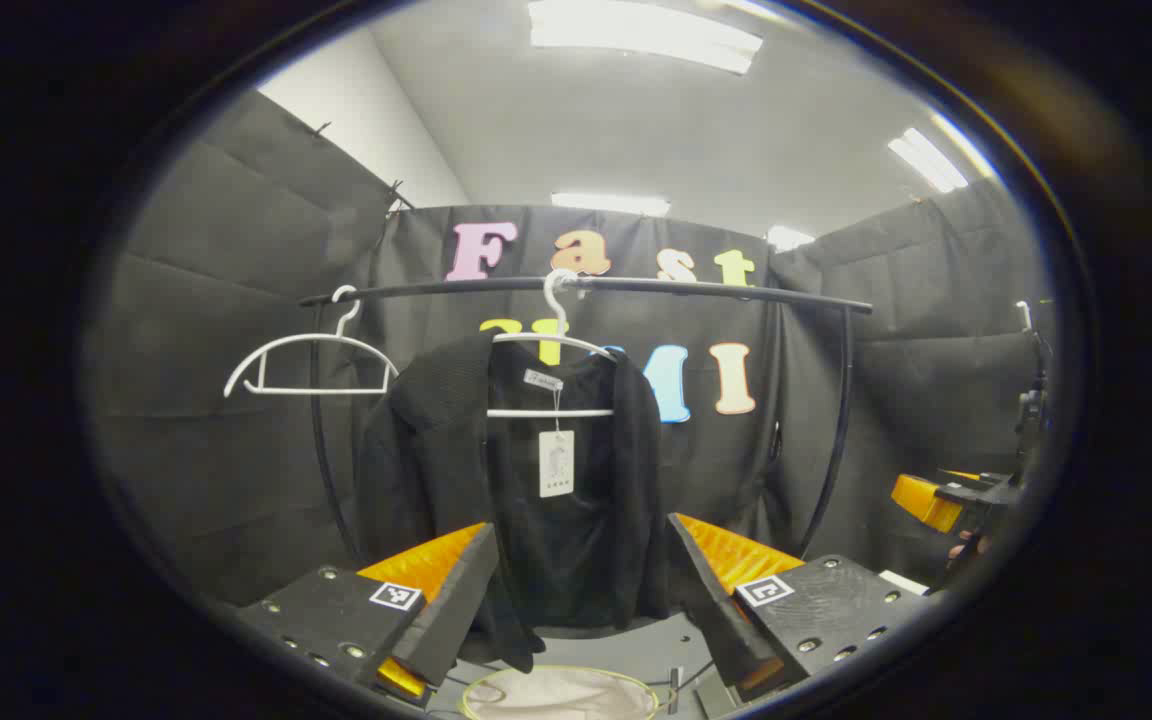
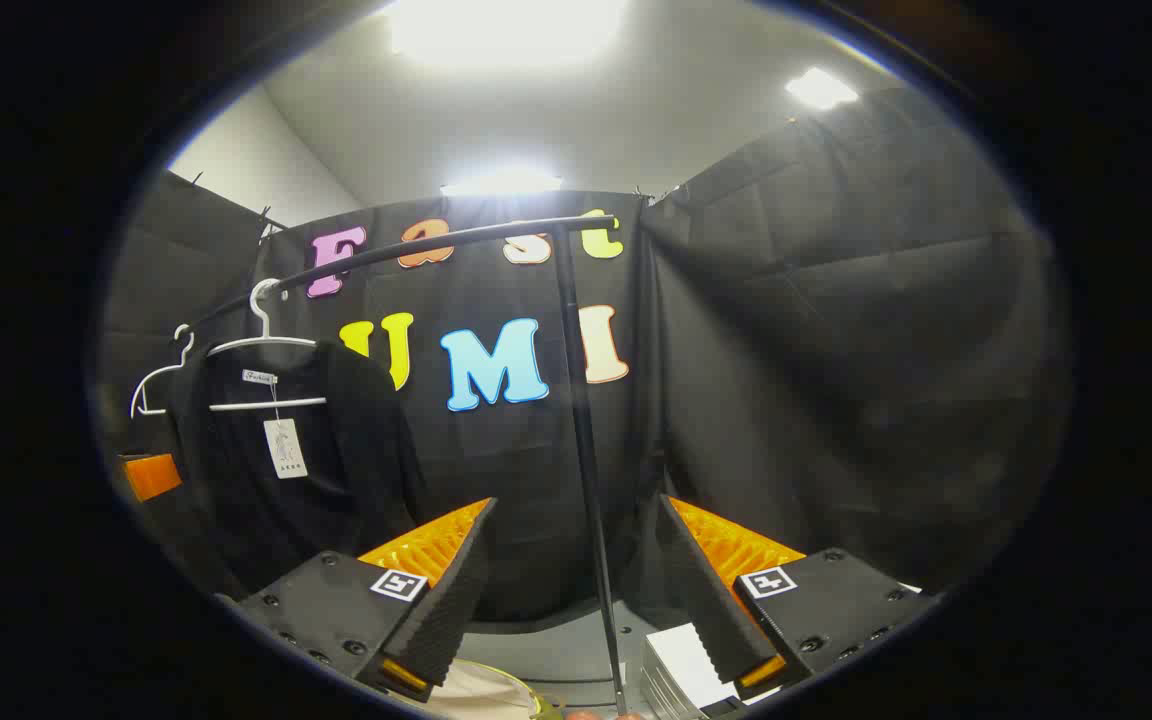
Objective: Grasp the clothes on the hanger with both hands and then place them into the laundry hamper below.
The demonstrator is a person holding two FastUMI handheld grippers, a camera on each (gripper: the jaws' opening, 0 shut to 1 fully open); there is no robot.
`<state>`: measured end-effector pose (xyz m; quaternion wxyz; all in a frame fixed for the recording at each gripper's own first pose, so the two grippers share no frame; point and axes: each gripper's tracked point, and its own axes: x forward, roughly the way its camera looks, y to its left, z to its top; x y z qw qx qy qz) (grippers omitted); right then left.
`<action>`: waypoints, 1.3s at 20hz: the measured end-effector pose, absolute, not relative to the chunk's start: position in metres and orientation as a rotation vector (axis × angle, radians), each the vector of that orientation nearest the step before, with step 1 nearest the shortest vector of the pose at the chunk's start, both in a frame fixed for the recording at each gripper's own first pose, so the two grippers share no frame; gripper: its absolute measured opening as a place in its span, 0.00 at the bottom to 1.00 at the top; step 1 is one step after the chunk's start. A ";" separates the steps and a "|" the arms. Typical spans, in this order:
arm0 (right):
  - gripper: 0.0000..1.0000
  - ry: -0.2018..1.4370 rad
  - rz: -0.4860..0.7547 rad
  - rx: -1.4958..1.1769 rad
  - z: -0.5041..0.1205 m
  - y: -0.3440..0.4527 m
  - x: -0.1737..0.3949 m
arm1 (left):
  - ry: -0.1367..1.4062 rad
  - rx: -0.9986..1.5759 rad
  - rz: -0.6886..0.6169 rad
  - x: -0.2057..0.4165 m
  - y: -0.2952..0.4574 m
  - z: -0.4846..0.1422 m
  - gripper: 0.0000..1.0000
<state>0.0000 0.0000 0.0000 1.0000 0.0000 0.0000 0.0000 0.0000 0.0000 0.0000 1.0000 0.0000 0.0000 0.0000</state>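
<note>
A black garment (image 1: 556,480) with a white paper tag hangs on a white plastic hanger (image 1: 556,340), hooked over a dark curved metal clothes rail (image 1: 696,288). All places below are told from that rail. In the left gripper view the garment drapes from near the rail's middle, and a second, bare white hanger (image 1: 311,360) hangs from the rail's left end. Below the rail, under the garment's hem, the pale rim of a round laundry hamper (image 1: 561,690) shows on the grey floor.

The left gripper (image 1: 581,590) sits in front of the rail, facing the garment, its jaws spread wide with the garment's lower part seen between them; they touch nothing. Off past the rail's right post, the right gripper (image 1: 946,495) shows at the edge.

In the right gripper view, the right gripper (image 2: 576,590) faces the rail's right upright post (image 2: 586,450), its jaws spread wide and holding nothing. The garment hangs from the rail off to the left, and the hamper's rim peeks out below the rail.
</note>
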 end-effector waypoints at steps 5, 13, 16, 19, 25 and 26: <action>0.98 0.020 -0.002 -0.010 -0.007 0.006 -0.005 | 0.023 -0.048 0.042 0.001 0.029 -0.015 0.98; 0.98 0.009 -0.011 -0.031 -0.002 0.018 0.003 | 0.014 -0.040 0.056 0.011 0.036 -0.008 0.98; 0.98 0.019 -0.004 -0.036 -0.003 0.025 0.006 | 0.012 -0.034 0.049 0.019 0.034 -0.007 1.00; 0.98 0.031 0.026 -0.040 0.001 0.040 0.009 | 0.018 -0.039 0.057 0.021 0.035 -0.005 1.00; 0.98 0.036 0.160 -0.037 0.011 0.085 0.020 | 0.017 -0.047 0.131 0.026 0.048 0.006 0.97; 0.98 0.034 0.188 -0.036 0.012 0.093 0.026 | 0.019 -0.040 0.147 0.027 0.051 0.009 0.97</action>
